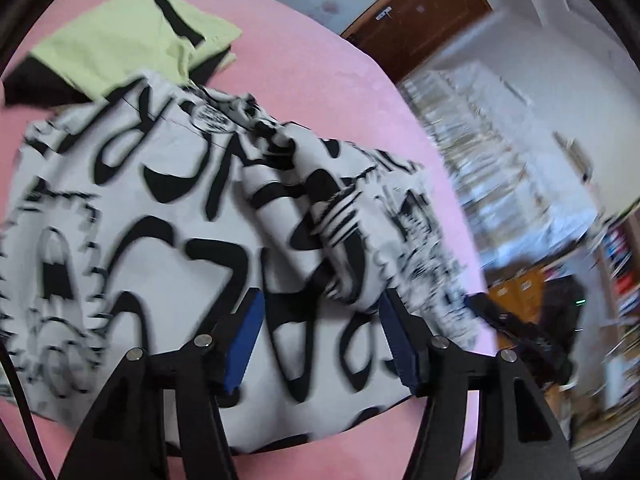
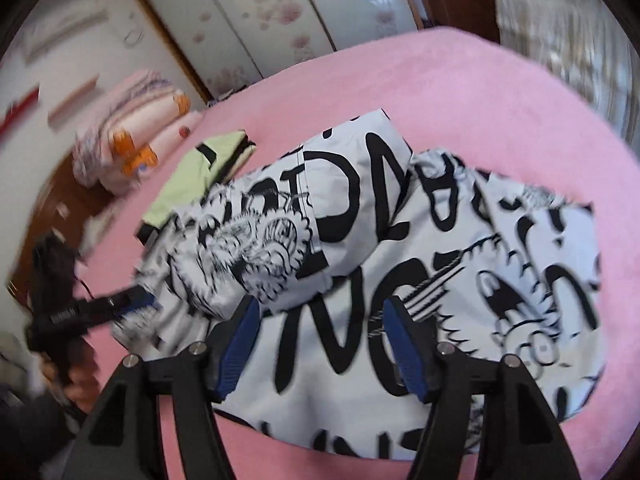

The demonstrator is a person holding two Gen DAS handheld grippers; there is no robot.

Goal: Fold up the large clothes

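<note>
Printed garment lies bunched mid-frame on pink bed. Left gripper and right gripper both spread, holding nothing. Judged mid-fold; next move needs grasping edge, flattening.

Black gripper frames; blue ribbed pads; silver screws.

1. Left wrist view: looks down and forward, close above the white black-lettered printed garment on the pink fuzzy blanket.
2. Right wrist view: close above the same garment, facing the floral sliding wardrobe doors.
3. Shared: garment, blanket, folded lime-green cloth.
</note>
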